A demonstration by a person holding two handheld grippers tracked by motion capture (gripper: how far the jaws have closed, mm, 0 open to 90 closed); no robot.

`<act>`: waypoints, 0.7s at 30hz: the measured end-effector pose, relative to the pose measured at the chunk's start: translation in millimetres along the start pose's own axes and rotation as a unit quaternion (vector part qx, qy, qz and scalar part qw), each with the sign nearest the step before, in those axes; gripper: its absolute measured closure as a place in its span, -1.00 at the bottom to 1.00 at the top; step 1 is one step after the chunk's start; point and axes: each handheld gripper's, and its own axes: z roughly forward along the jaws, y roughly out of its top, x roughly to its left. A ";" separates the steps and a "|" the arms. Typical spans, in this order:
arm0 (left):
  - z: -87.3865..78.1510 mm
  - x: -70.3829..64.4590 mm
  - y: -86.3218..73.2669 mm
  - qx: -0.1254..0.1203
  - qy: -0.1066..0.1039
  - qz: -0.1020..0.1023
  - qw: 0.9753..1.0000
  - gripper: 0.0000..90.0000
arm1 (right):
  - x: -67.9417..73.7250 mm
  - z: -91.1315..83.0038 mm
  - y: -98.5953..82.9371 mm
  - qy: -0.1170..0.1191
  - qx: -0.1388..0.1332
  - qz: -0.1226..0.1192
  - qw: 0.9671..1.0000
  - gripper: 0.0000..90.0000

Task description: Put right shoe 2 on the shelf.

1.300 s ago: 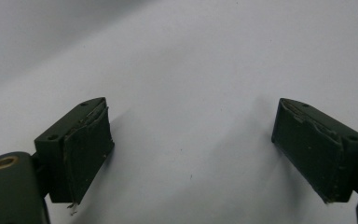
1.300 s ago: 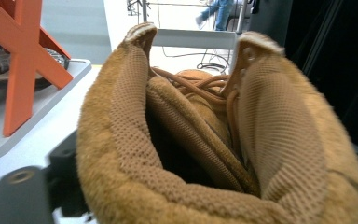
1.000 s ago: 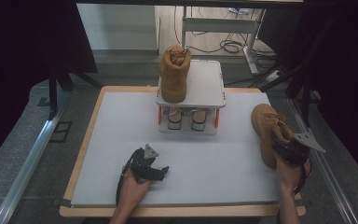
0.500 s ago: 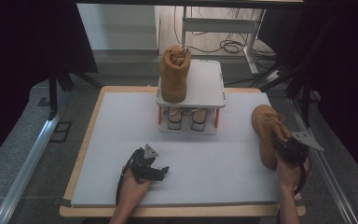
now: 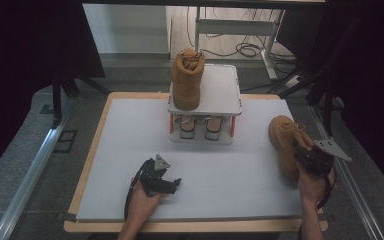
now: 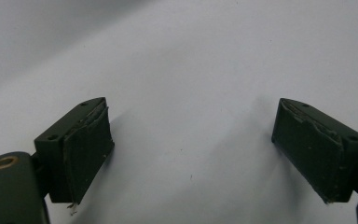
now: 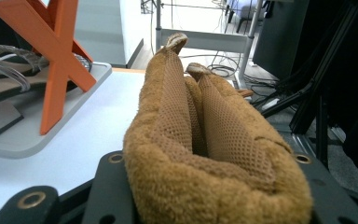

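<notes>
Left gripper [image 5: 172, 184] is just parked low on the white mat [image 5: 130, 130] near the person's edge, jaws spread wide with nothing between them; in the left gripper view you can see bare mat between the two black pads [image 6: 86, 149]. Up ahead of it and a bit to its right sits a small white shoe rack [image 5: 220, 90] with orange side braces, and a tan boot [image 5: 186, 80] stands upright on the rack's top shelf, on the side nearer the left gripper. A pair of sandals [image 5: 200, 127] is tucked on the lower shelf. Moving over, the right gripper [image 5: 307, 159] is clamped on the collar of a second tan boot [image 5: 284, 142], which stretches away from the jaws toward the far side of the table, close to the mat's right edge. In the right gripper view the fuzzy collar [image 7: 214, 182] is squished together between the jaws, with the mesh lining folded in on itself, and the rack's orange X brace [image 7: 58, 56] is off to that gripper's left. Rack and held boot are well apart.
</notes>
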 end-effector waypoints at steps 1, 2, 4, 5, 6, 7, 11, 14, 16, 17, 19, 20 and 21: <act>0.0 0.0 0.0 0.000 0.000 0.000 1.000 -0.74 | 0.9 -0.7 0.9 0.001 -0.002 0.000 1.000 0.25; 0.0 0.0 0.0 0.000 0.000 0.000 1.000 -0.74 | 1.8 -1.2 1.9 0.001 -0.004 -0.001 1.000 0.25; 0.0 0.1 0.0 0.000 0.000 0.000 1.000 -0.74 | 3.6 -2.8 4.2 0.003 -0.008 -0.003 1.000 0.25; 0.0 0.0 0.0 0.000 0.000 0.000 1.000 -0.74 | 4.5 -3.6 5.6 0.003 -0.011 -0.003 1.000 0.25; 0.0 0.1 0.0 0.000 0.000 0.000 1.000 -0.74 | 5.4 -4.5 7.0 0.004 -0.015 -0.003 1.000 0.25; 0.0 0.1 0.0 0.000 0.000 0.000 1.000 -0.74 | 6.4 -5.6 8.5 0.006 -0.018 -0.002 1.000 0.25; 0.0 0.1 0.0 0.000 0.000 0.000 1.000 -0.74 | 11.0 -9.7 15.4 0.013 -0.030 -0.009 0.999 0.25; 0.0 0.0 0.0 0.000 0.000 0.000 1.000 -0.74 | 14.6 -11.7 20.6 0.021 -0.038 -0.009 0.999 0.25; 0.2 -0.2 0.0 -0.001 0.000 -0.002 1.000 -0.74 | 16.6 -12.8 24.0 0.023 -0.044 -0.012 0.999 0.25; 0.2 -0.2 0.0 -0.001 0.000 -0.002 1.000 -0.74 | 17.7 -13.4 25.7 0.025 -0.046 -0.014 0.999 0.25; 0.2 -0.2 0.0 -0.001 0.000 -0.002 1.000 -0.74 | 20.1 -14.7 29.2 0.026 -0.051 -0.015 0.998 0.25; 0.2 -0.1 0.0 -0.001 0.000 -0.002 1.000 -0.74 | 21.1 -15.2 31.3 0.027 -0.054 -0.015 0.998 0.25; 0.2 -0.2 0.0 -0.001 0.000 -0.002 1.000 -0.74 | 22.0 -15.6 33.2 0.029 -0.057 -0.015 0.998 0.25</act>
